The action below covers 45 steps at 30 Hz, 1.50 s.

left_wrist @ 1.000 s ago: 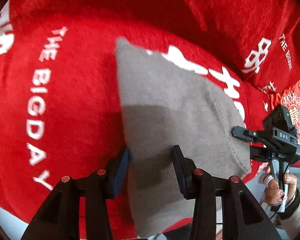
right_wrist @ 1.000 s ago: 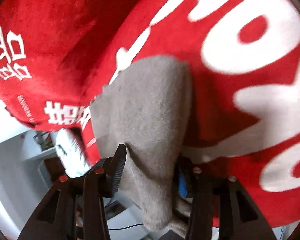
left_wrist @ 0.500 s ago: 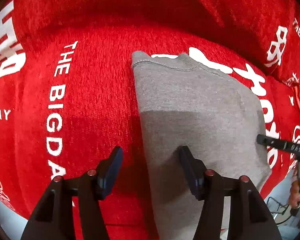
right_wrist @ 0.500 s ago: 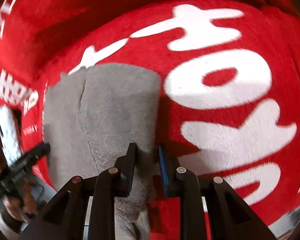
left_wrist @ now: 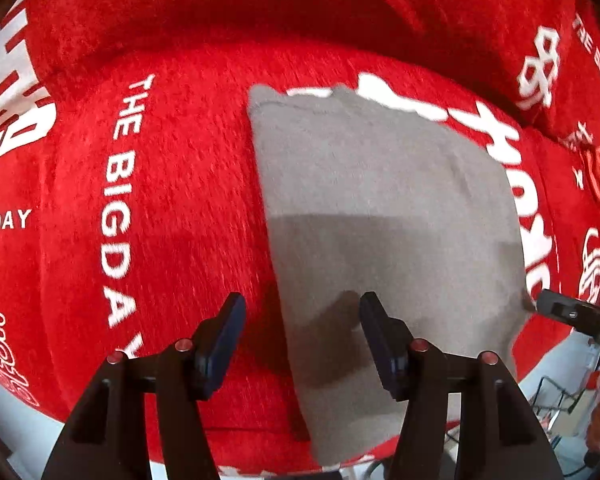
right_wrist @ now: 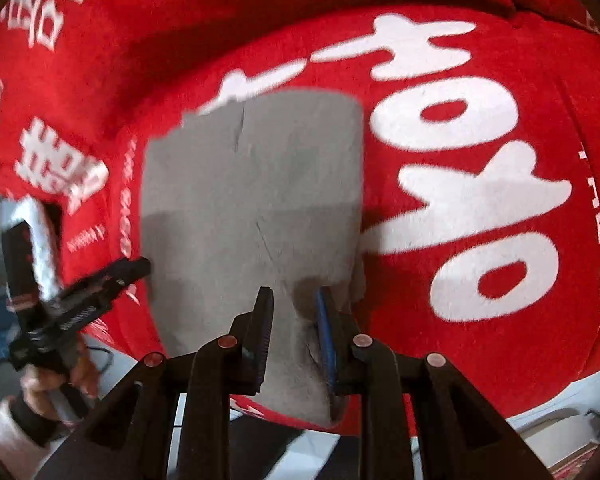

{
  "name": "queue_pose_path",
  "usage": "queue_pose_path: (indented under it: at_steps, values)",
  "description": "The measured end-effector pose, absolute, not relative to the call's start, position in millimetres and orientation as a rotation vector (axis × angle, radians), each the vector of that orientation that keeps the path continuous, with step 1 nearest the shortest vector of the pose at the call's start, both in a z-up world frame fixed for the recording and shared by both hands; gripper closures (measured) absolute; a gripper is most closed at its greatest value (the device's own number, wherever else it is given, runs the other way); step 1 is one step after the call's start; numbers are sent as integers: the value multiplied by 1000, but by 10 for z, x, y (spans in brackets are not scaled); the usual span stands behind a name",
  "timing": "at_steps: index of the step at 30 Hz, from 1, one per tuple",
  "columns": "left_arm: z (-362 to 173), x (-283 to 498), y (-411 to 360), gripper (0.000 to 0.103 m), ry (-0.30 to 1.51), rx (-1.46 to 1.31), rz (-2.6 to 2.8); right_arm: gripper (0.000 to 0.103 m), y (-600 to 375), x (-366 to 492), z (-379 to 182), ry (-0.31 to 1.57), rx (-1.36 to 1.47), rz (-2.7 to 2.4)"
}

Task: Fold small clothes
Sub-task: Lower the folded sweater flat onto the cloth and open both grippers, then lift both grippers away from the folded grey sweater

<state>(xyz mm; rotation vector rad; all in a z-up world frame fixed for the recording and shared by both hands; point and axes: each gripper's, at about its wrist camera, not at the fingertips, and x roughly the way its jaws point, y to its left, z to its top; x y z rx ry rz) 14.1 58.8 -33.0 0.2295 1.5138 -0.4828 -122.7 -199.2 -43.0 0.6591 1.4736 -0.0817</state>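
Left wrist view: my left gripper (left_wrist: 300,332) has its fingers wide apart and nothing between the pads. The left finger (left_wrist: 220,344) hangs over the red fleece blanket (left_wrist: 172,184); the right finger (left_wrist: 384,344) hangs over the near part of the grey garment (left_wrist: 380,200). Whether either pad touches the cloth cannot be told. The garment lies flat on the blanket as a folded, roughly four-sided panel, with its far edge against large white lettering and its near end running off the blanket's near edge. A shadow covers the near half of the panel. White print reading "THE BIGDAY" (left_wrist: 118,200) runs down the blanket to the left of the garment. At the right margin, the tip of my right gripper (left_wrist: 568,314) meets the garment's near right corner.

Right wrist view: my right gripper (right_wrist: 294,340) has its fingers drawn close and clamped on a pinch of the grey garment (right_wrist: 252,184) at its near right corner; the cloth bunches up between the pads and hangs below them. The rest of the garment spreads flat toward the far side. Large white characters (right_wrist: 472,176) fill the blanket (right_wrist: 440,340) to the right. At the left, my left gripper (right_wrist: 112,280) shows, blurred, at the garment's left edge, with my hand (right_wrist: 48,384) on its handle.
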Motion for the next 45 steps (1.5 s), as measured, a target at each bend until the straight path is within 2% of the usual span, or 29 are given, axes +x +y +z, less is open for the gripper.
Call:
queue_pose_path:
  at_steps: [3,7,33,35,36,44,45]
  values:
    - [-364,46,590,42,1544,233,-471,79,-1943,-1210,-606,1523,610,-133]
    - [-348,2,597,42,1551,225,-452,75,-2039,-1239,-738,1542,690,-156]
    - [-160,-218,596,42,1573,260,-428,72,-2034,-1451,-374,1512,721,-207]
    - [-132,-236,599,24,1570,263,-424,72,-2020,-1454,-356,1510,710,-211]
    - [-110,-248,602,10,1560,262,-420,72,-2014,-1459,-345,1506,712,-210]
    - [-62,-324,556,10,1550,291,-442,72,-1972,-1501,-381,1501,739,-213]
    - [-63,-331,555,10,1550,291,-442,69,-1966,-1510,-393,1501,751,-203]
